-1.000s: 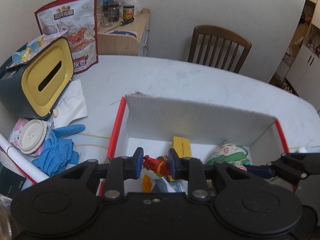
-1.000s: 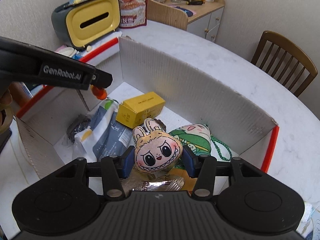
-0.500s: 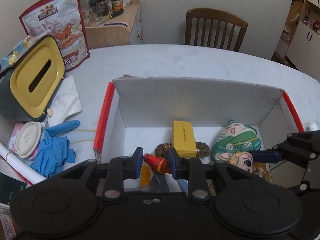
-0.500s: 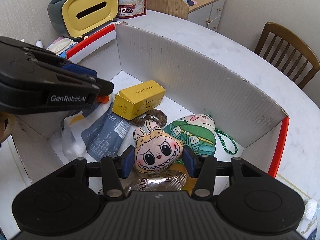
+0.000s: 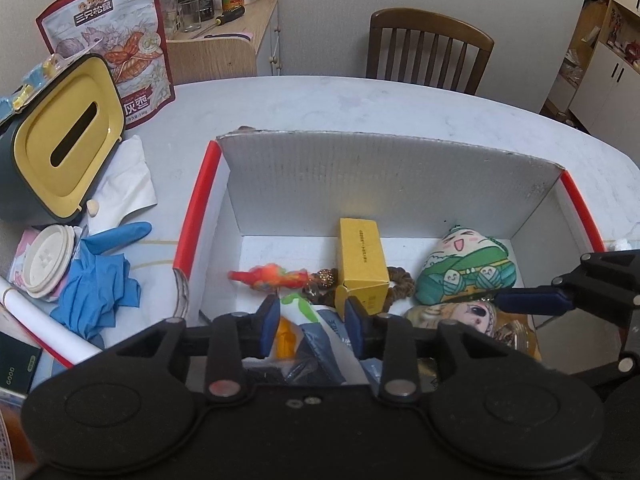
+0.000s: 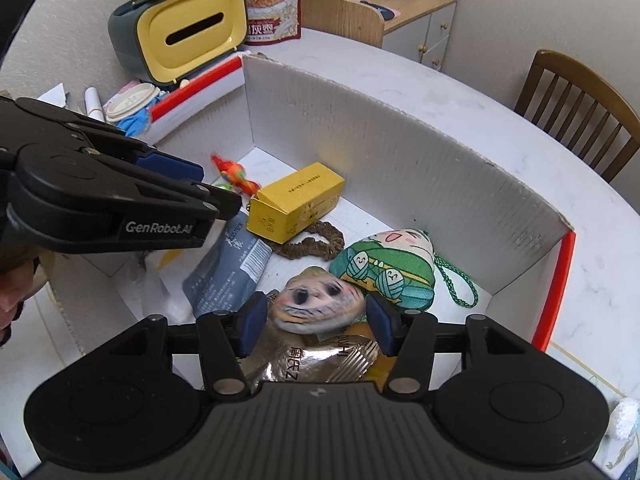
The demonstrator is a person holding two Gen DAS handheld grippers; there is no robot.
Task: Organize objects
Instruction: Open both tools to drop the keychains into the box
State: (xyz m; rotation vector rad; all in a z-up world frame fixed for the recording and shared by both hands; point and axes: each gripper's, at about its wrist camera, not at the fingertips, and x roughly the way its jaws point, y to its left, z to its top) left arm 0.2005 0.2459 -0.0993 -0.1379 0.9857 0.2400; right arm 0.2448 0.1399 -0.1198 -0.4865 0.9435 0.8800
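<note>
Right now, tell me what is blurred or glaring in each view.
Left wrist view: the small red and orange toy is smeared by motion blur; the yellow cardboard carton is sharp. Right wrist view: the cream plush doll face is smeared, and the crinkled silver foil packet beneath it shows glare.

Your left gripper (image 5: pixel 310 316) has spread its jaws and let go of the red-orange toy (image 5: pixel 270 275), which now shows blurred just beyond them, inside the box (image 5: pixel 360 168). Your right gripper (image 6: pixel 316 322) has likewise released the plush face doll (image 6: pixel 318 304) (also blurred).
</note>
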